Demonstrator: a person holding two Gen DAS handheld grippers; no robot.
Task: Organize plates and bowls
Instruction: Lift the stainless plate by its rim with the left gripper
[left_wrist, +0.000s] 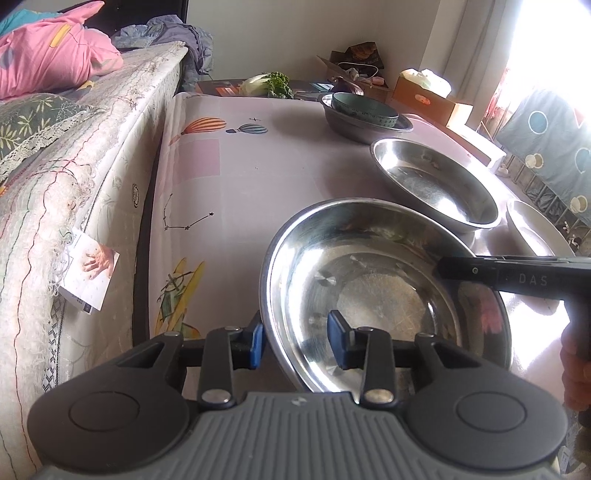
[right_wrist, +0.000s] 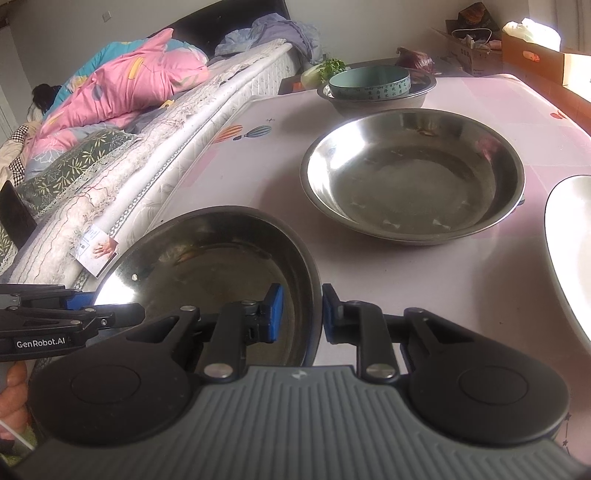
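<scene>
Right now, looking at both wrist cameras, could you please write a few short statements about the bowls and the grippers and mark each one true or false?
1. Both grippers straddle the rim of the same steel bowl, the nearest steel bowl. True: the left gripper has one finger inside and one outside, and so does the right gripper.
2. The green bowl sits inside a steel basin. True.
3. The second steel bowl is full of vegetables. False: it holds no vegetables; the leafy vegetable lies behind the basin.
4. The white dish is stacked in the nearest steel bowl. False: it lies apart on the table, at the right edge.
5. The table is bare wood. False: a printed pink cloth covers it.
</scene>
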